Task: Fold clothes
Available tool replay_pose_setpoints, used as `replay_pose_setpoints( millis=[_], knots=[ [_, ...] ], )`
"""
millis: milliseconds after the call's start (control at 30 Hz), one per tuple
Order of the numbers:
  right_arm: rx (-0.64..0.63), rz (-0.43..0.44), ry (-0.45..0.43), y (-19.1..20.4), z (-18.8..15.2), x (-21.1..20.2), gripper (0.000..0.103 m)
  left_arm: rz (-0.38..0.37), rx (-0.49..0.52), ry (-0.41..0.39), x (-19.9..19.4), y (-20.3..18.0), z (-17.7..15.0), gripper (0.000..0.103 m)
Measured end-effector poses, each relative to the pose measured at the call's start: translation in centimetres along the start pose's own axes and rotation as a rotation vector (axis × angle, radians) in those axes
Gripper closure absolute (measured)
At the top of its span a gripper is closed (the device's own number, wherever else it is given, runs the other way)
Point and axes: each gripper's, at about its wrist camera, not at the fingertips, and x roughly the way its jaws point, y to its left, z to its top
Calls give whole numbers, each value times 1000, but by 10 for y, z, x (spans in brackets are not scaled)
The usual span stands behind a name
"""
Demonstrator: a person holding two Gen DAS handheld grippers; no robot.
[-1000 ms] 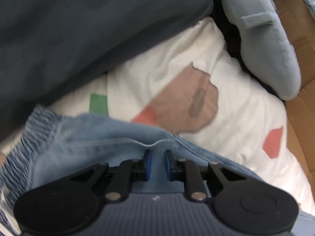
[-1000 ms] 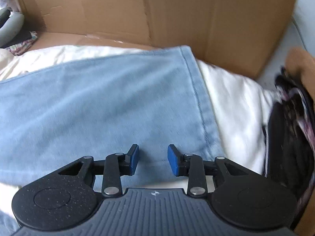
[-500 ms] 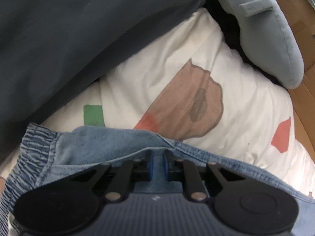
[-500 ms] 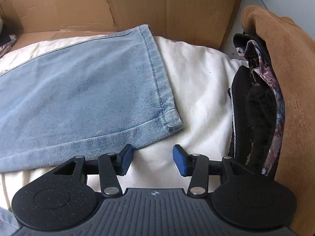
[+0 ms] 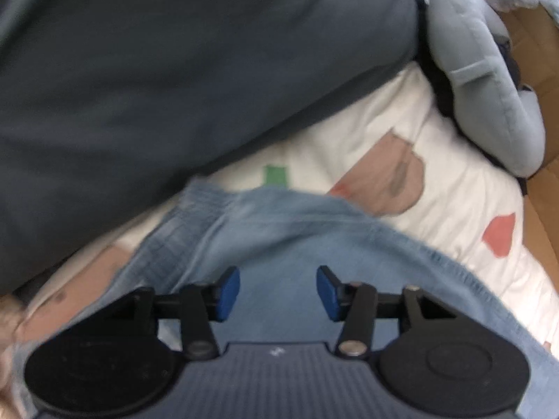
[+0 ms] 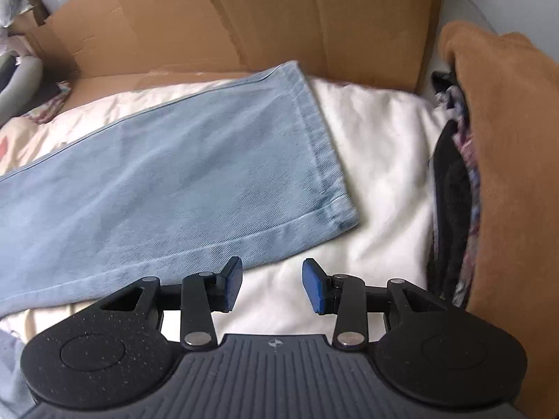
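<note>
A: Jeans (image 6: 167, 174) lie flat on the white quilt (image 6: 380, 146), the leg hem near the cardboard (image 6: 279, 14), the waistband (image 5: 195, 209) at my left side.

B: Do you hold them?

A: No. My left hand-held gripper (image 5: 278, 291) has just been opening above the denim, nothing pinched. My right hand-held gripper (image 6: 272, 284) is a little narrower now, empty, just beside the hem corner.

B: What can go wrong?

A: I think a one-layer grab at the hem makes a crooked fold. Also the soft quilt can come up together.
</note>
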Motion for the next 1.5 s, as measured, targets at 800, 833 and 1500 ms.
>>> replay_pose_setpoints(
  millis=[800, 833, 1500],
  knots=[
    [5, 134, 37, 14, -75, -109, 47, -95, -132, 27, -97, 117, -125, 41],
    [10, 136, 35, 12, -77, -114, 46, -92, -140, 28, -101, 122, -131, 41],
    [305, 123, 50, -36, -171, -165, 45, -122, -381, 81, -85, 202, -220, 49]
  ],
)
